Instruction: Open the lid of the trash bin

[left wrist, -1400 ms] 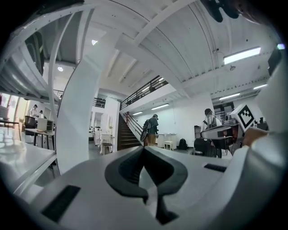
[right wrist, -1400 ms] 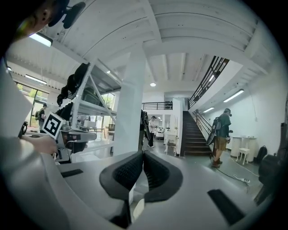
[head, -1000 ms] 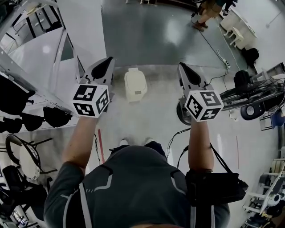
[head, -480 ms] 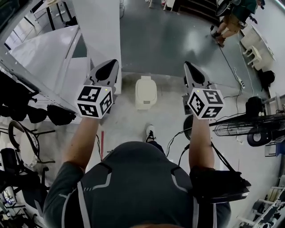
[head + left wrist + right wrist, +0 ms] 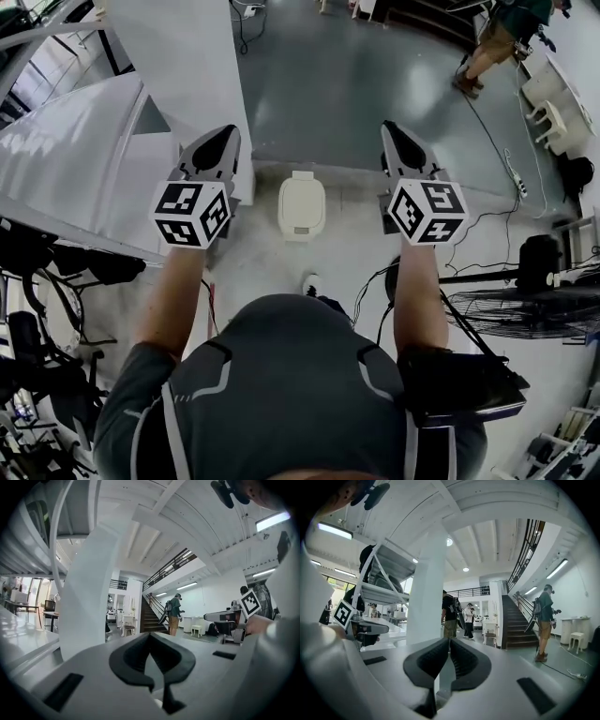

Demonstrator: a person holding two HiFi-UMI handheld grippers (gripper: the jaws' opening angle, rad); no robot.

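Note:
A cream trash bin [image 5: 302,204] with its lid down stands on the floor, seen from above in the head view, between my two grippers and well below them. My left gripper [image 5: 221,141] is held level at the bin's left, jaws shut with nothing in them. At the bin's right my right gripper [image 5: 394,137] is likewise level and shut on nothing. In the left gripper view the left gripper [image 5: 150,637] has its black pads together, as the right gripper [image 5: 449,641] does in the right gripper view. The bin shows in neither gripper view.
A white pillar [image 5: 183,75] and a sloping white structure [image 5: 75,141] stand at the left. A floor fan [image 5: 525,309] and cables [image 5: 487,131] lie at the right. A person [image 5: 487,47] walks at the far right; stairs [image 5: 518,625] rise beyond.
The person has walked forward, so both grippers have come nearer the bin, which now lies squarely between them. Both jaws stayed shut.

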